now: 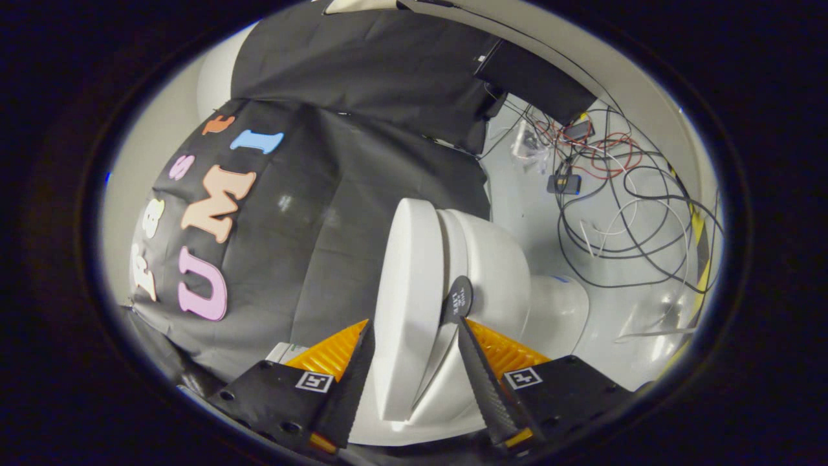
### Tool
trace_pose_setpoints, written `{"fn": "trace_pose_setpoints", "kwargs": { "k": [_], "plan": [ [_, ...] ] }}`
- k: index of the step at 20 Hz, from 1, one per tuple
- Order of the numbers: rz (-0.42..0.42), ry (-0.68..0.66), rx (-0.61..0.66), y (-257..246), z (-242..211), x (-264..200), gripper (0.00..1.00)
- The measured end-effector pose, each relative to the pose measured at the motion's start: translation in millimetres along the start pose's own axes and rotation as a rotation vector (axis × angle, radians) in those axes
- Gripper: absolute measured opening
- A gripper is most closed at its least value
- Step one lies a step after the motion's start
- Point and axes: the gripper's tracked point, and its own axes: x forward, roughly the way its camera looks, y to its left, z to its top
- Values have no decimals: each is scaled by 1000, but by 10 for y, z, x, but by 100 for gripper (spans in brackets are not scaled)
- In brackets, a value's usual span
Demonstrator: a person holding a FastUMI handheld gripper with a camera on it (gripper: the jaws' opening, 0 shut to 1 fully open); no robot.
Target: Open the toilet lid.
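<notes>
White plastic, smooth and glossy, is what the gripper has to work against: the toilet lid stands between its two fingers, seen edge-on, with the view rolled so that the toilet lies sideways across it. The fingers stand apart, one on each side of the lid's rim, and I cannot tell whether either pad actually presses on the plastic; the gap looks wider than the lid is thick. A thin wedge of shadow separates the lid from the seat and bowl beside it, so the lid appears partly raised, though the rolled view makes the angle hard to judge. A small dark round tag sits at the seat's edge, just ahead of one fingertip.

To finish the lift well, the fingers should straddle the lid's free edge only, keeping the seat out of the bite, or both parts will rise together. Close gently, since slick plastic slips under a shallow hold, so seat the rim deep between the pads. Then swing along the hinge's arc rather than pulling straight, letting the wrist turn with the lid. Release once it leans back past upright.

Beyond the toilet, loose cables sprawl across the pale floor, well apart from the work.
</notes>
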Motion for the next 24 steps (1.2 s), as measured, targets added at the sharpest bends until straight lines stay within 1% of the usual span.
{"fn": "trace_pose_setpoints", "kwargs": {
  "k": [2,5,6,7,8,10,11,12,13,14,17,21,24],
  "plan": [
    [-15,8,29,-40,6,68,81],
    [-1,24,97,-44,36,154,81],
    [-14,22,106,-75,55,200,81],
    [-56,29,123,-154,70,279,81],
    [-79,40,123,-246,36,226,70],
    [-53,28,146,-171,98,264,50],
    [-65,16,150,-176,139,293,39],
    [-120,36,128,-308,122,273,29],
    [-106,38,133,-305,92,313,19],
    [-110,46,122,-297,101,297,9],
    [-115,55,86,-272,109,315,8],
    [-101,62,31,-170,109,291,8],
    [-106,70,-32,-129,85,251,8]
  ]
}}
